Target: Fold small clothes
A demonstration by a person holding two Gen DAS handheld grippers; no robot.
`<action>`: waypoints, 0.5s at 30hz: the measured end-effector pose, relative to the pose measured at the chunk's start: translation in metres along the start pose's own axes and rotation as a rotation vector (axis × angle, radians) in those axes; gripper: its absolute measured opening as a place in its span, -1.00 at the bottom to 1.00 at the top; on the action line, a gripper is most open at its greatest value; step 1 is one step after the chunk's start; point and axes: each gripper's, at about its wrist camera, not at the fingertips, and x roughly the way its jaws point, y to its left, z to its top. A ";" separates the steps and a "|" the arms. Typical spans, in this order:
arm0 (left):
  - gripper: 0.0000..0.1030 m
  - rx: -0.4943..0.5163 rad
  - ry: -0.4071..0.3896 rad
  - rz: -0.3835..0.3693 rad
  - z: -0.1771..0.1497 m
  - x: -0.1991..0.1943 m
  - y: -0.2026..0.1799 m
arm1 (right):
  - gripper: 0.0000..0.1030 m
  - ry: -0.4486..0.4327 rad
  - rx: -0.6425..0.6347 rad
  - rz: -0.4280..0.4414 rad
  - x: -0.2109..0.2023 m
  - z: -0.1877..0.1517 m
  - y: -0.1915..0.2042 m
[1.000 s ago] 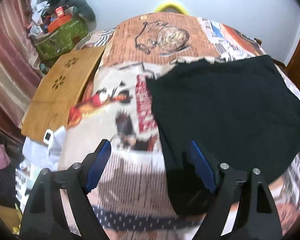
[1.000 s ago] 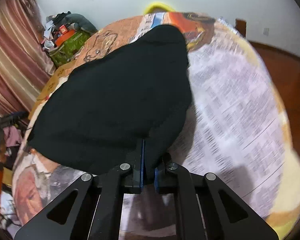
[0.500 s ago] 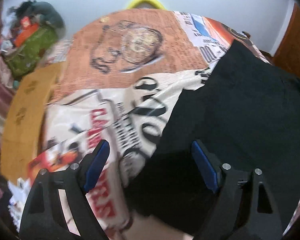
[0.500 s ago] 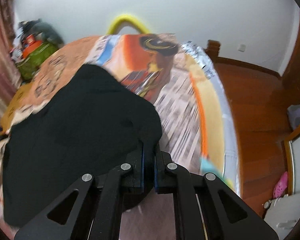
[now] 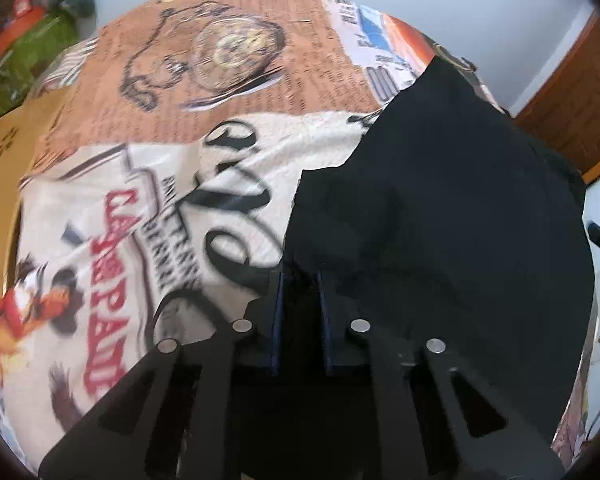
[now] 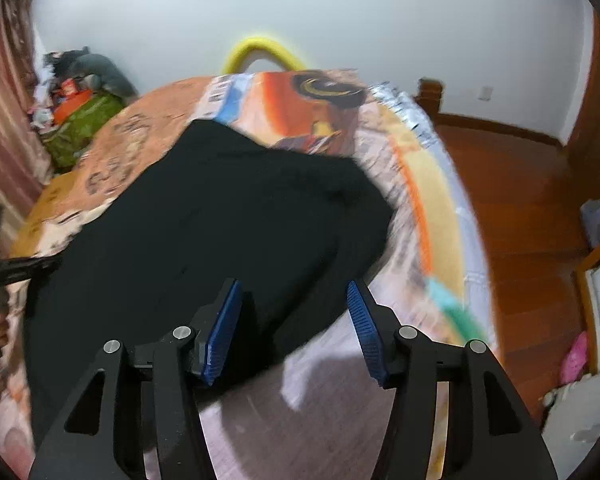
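Observation:
A black garment (image 5: 440, 220) lies spread on a printed bedspread (image 5: 180, 92). My left gripper (image 5: 299, 280) is at the garment's left edge. Its jaws are closing, and dark cloth fills the narrow gap between the blue pads. In the right wrist view the same garment (image 6: 220, 208) covers the middle of the bed. My right gripper (image 6: 294, 286) hangs over its near right corner. Its jaws are opening, and the cloth lies below and between them without either pad touching it.
A brown board (image 5: 0, 160) and a green bag with clutter (image 6: 80, 128) lie off the bed's left side. A yellow hoop (image 6: 260, 50) stands at the bed's far end by the white wall. Wooden floor (image 6: 520, 200) is to the right of the bed.
My left gripper moved right and down to the garment's edge, and its jaws went from wide apart to nearly together on the cloth. My right gripper let go of the garment corner and its jaws spread.

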 end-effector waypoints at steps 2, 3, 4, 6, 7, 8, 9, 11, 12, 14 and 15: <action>-0.72 -0.009 0.005 0.024 -0.011 -0.007 0.003 | 0.01 0.004 -0.007 0.032 -0.009 -0.009 0.010; -0.72 -0.018 0.014 0.038 -0.022 -0.013 0.005 | 0.04 0.009 -0.015 0.049 -0.013 -0.015 0.017; -0.72 -0.021 0.017 0.044 -0.029 -0.016 0.006 | 0.05 0.012 -0.020 0.059 -0.016 -0.019 0.022; -0.73 -0.025 0.027 0.051 -0.049 -0.031 0.010 | 0.05 0.021 -0.036 0.083 -0.023 -0.029 0.035; -0.73 -0.025 0.029 0.055 -0.057 -0.036 0.011 | 0.05 0.028 -0.045 0.093 -0.025 -0.035 0.042; -0.73 -0.029 0.034 0.058 -0.068 -0.043 0.012 | 0.06 0.035 -0.052 0.103 -0.025 -0.038 0.047; -0.73 -0.037 0.038 0.055 -0.078 -0.050 0.012 | 0.06 0.047 -0.057 0.116 -0.025 -0.043 0.053; -0.73 -0.047 0.048 0.044 -0.093 -0.059 0.013 | 0.06 0.074 -0.062 0.139 -0.023 -0.055 0.065; -0.73 -0.053 0.056 0.035 -0.102 -0.062 0.013 | 0.06 0.085 -0.065 0.149 -0.023 -0.060 0.069; -0.73 -0.051 0.062 0.027 -0.123 -0.069 0.008 | 0.06 0.115 -0.073 0.171 -0.020 -0.074 0.079; -0.73 -0.046 0.059 0.025 -0.134 -0.073 0.004 | 0.06 0.132 -0.078 0.182 -0.019 -0.083 0.084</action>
